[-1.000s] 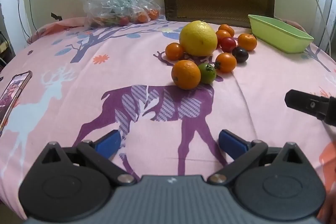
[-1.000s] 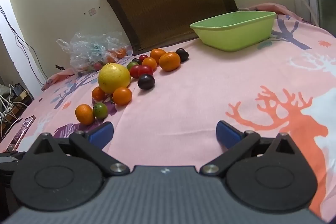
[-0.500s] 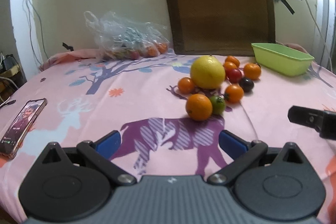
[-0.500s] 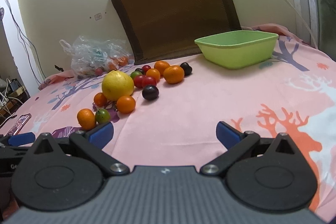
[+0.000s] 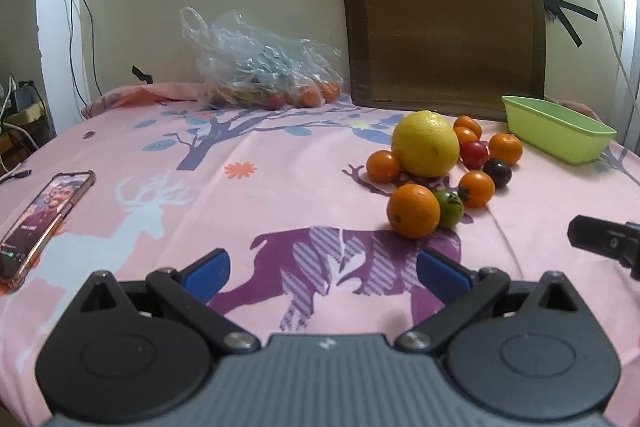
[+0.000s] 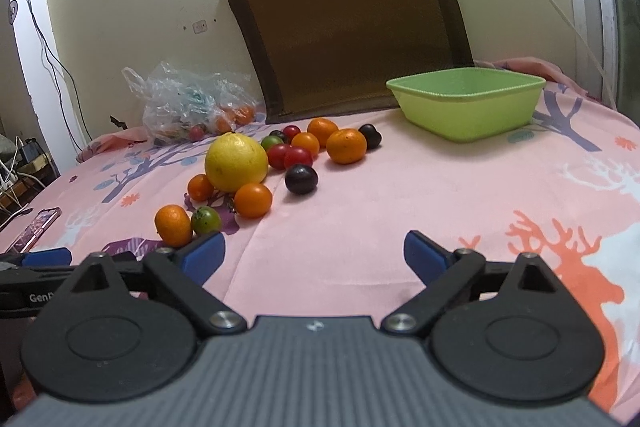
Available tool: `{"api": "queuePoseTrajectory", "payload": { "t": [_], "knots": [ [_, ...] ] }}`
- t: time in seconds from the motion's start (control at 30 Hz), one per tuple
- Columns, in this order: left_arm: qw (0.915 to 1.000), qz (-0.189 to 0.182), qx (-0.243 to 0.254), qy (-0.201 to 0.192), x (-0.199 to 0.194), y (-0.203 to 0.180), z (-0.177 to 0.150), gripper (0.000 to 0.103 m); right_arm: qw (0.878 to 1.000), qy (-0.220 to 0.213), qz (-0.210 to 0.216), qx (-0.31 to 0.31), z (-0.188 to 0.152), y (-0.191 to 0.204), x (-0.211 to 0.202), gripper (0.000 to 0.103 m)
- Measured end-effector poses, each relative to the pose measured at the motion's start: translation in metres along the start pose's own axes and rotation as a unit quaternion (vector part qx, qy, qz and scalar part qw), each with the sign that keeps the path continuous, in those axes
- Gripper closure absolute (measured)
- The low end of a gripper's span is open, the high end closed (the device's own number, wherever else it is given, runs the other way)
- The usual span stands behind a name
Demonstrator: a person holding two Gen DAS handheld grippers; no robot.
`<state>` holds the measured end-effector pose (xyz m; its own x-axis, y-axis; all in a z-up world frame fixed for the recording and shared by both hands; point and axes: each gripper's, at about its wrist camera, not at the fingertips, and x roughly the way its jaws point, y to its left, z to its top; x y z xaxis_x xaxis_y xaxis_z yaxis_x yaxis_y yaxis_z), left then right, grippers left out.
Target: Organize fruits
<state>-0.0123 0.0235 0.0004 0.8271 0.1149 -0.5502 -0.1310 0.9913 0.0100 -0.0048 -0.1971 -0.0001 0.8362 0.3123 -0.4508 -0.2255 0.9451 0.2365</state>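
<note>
Since a second ago both grippers have tipped up, so more wall shows and the fruit sits lower in each view; nothing on the bed has shifted. The left gripper (image 5: 322,267) hangs over the near edge of the pink deer-print sheet (image 5: 280,195), its blue pads spread wide with nothing between them. The right gripper (image 6: 314,257) is likewise spread wide and empty. The green tub (image 6: 468,107) stands toward the far right corner of the sheet with no fruit visible inside. The loose fruit lies in a cluster left of the tub: a large yellow citrus (image 6: 236,163), small oranges such as the nearest one (image 6: 173,225), a green tomato (image 6: 206,220), red tomatoes (image 6: 298,158) and a dark plum (image 6: 301,179). A clear plastic bag (image 5: 260,67) at the far edge holds more fruit. A phone (image 5: 44,219) lies near the left edge.
</note>
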Motion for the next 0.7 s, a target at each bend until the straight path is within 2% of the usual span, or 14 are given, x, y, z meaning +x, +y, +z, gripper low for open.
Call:
{"api": "queuePoseTrajectory", "payload": {
  "t": [0.17,0.3,0.47,0.57,0.7],
  "knots": [
    [0.9998,0.006,-0.002,-0.017,-0.001,0.004,0.003,0.0,1.0,0.005,0.002,0.002,0.003,-0.001,0.004,0.015],
    [0.999,0.009,0.006,-0.043,0.0,0.01,0.014,0.0,1.0,0.012,0.021,-0.009,0.018,0.002,0.013,0.03],
    [0.9974,-0.016,-0.008,-0.069,0.009,0.026,0.025,0.0,0.997,0.028,0.076,0.009,0.054,0.011,0.036,0.035],
    [0.9961,-0.018,-0.02,-0.084,0.017,0.034,0.027,0.0,0.994,0.037,0.103,0.01,0.071,0.024,0.057,0.035],
    [0.9953,-0.048,-0.046,-0.07,0.024,0.043,0.027,0.0,0.994,0.042,0.097,-0.028,0.077,0.045,0.086,0.035]
  ]
}}
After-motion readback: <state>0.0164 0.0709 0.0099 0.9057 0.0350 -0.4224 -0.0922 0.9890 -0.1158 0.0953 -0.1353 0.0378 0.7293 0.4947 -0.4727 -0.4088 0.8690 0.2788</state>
